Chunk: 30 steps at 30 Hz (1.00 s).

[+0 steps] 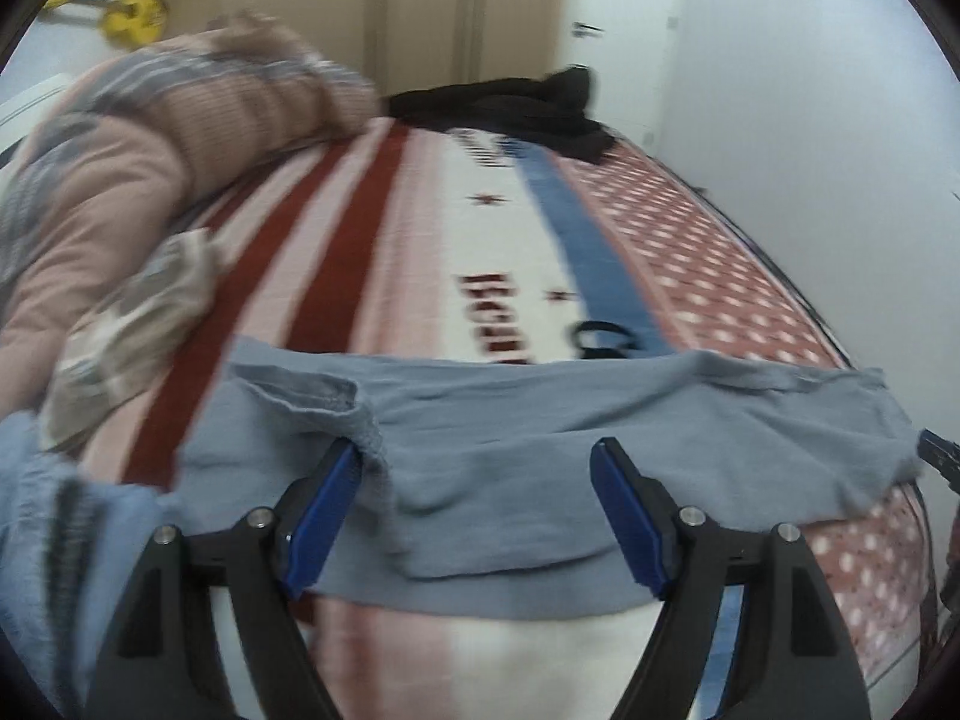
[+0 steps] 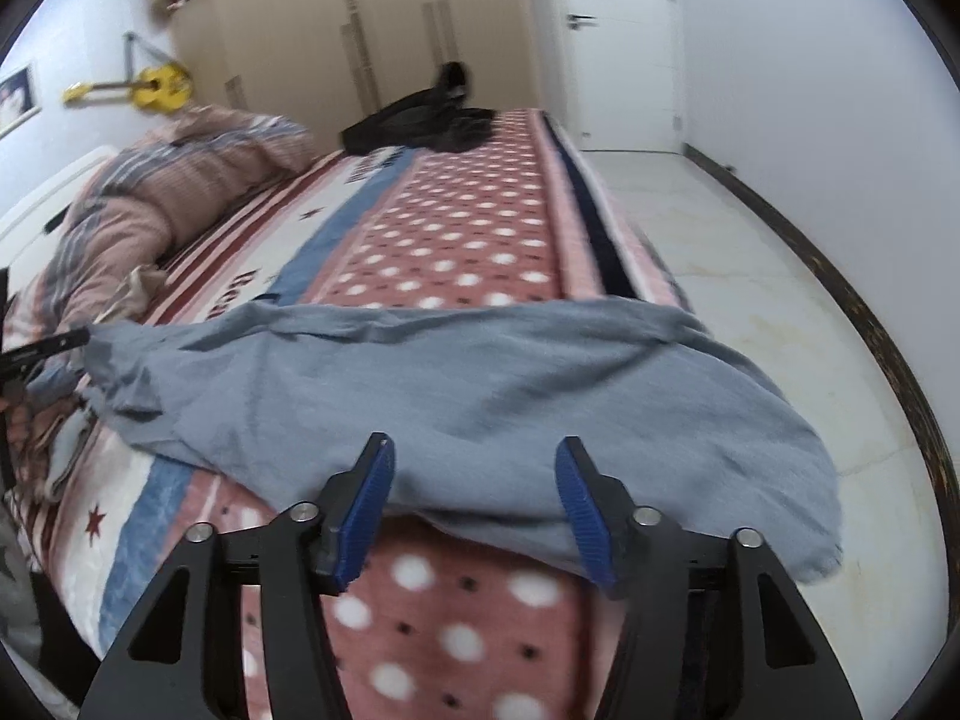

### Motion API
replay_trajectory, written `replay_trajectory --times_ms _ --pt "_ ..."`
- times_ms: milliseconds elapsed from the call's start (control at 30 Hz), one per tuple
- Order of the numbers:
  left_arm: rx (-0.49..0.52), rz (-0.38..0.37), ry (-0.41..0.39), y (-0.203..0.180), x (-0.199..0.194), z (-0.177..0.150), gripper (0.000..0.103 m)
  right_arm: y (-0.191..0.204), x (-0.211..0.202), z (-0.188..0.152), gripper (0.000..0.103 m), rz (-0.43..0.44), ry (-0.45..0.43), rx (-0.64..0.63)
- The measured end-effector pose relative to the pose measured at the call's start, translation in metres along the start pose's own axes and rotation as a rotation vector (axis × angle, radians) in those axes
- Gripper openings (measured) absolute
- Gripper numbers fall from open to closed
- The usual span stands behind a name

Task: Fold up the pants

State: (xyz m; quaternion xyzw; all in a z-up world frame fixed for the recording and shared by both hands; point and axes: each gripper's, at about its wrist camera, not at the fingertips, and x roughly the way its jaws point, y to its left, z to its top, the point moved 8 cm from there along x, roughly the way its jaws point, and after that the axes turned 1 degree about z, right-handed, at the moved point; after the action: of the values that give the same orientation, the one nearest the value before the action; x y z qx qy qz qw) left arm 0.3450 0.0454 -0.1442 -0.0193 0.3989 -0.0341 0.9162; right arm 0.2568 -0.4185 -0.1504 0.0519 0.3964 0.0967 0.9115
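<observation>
Lying crosswise on the fleecy striped and dotted blanket [image 1: 420, 252], the soft grey-blue pants [image 1: 540, 420] form a rumpled band, one end drooping over the bed edge. Both the left gripper [image 1: 480, 516] and right gripper [image 2: 474, 504] hang above the pants' near hem, ribbed blue pads spread wide, gripping nothing.
</observation>
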Motion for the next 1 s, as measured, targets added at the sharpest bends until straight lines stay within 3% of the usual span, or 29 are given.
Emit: replay_trajectory --times_ms 100,233,467,533,733,1000 --pt "0.046 -0.061 0.013 -0.040 0.015 0.000 0.075 -0.031 -0.012 -0.010 0.076 -0.043 -0.007 0.091" --pt "0.067 -0.138 0.025 -0.083 0.029 0.000 0.075 -0.067 -0.021 -0.028 0.078 -0.063 0.002 0.183" --pt "0.129 -0.171 0.038 -0.128 0.037 -0.004 0.075 -0.116 -0.016 -0.050 0.079 -0.101 0.033 0.307" --pt "0.142 -0.163 0.043 -0.130 0.039 -0.007 0.075 -0.127 -0.014 -0.058 0.089 -0.092 0.037 0.355" --pt "0.118 -0.142 0.061 -0.121 0.049 -0.011 0.075 -0.146 0.002 -0.070 0.091 0.081 0.030 0.551" --pt "0.099 -0.128 0.047 -0.108 0.045 -0.010 0.075 -0.160 0.021 -0.048 0.101 0.237 -0.061 0.743"
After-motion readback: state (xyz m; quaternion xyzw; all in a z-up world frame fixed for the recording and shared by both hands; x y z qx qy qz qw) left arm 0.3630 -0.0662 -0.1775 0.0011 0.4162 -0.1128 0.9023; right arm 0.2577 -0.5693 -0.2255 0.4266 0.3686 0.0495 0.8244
